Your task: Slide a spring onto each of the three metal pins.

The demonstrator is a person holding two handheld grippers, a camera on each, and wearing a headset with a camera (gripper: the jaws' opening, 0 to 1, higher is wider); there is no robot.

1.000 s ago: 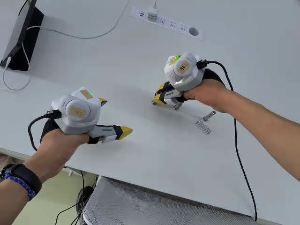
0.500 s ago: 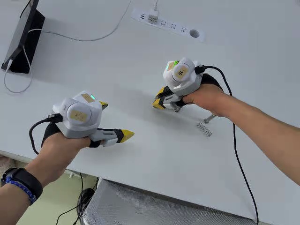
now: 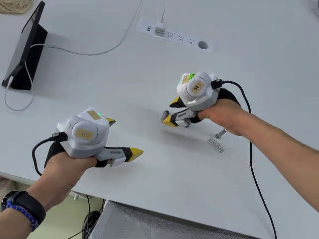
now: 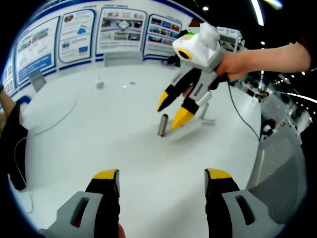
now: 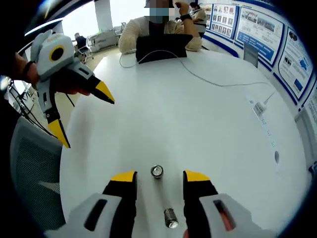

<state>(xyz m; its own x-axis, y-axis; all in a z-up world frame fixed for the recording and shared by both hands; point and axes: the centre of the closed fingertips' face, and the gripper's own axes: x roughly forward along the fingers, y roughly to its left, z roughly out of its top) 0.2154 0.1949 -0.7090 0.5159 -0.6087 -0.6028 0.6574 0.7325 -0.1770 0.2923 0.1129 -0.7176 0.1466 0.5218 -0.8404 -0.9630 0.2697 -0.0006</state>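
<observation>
A short grey metal pin with a spring coiled round it [image 4: 162, 125] stands upright on our white table [image 3: 149, 64], between the released tips of our right gripper [image 3: 171, 113]. A loose steel spring [image 3: 216, 144] lies nearby. Our left gripper [image 4: 162, 174] hangs well apart, jaws spread and empty.

White, yellow-tipped left hand-held gripper [image 3: 122, 136]

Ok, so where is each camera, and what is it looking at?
Head view: on the person's head, looking down at the table; both forearms, left gripper and right gripper show.
Left gripper view: rides the left gripper, looking over its open jaws toward the right gripper.
Right gripper view: rides the right gripper, looking past its jaws at an upright pin.
Shared: all three see that pin.
</observation>
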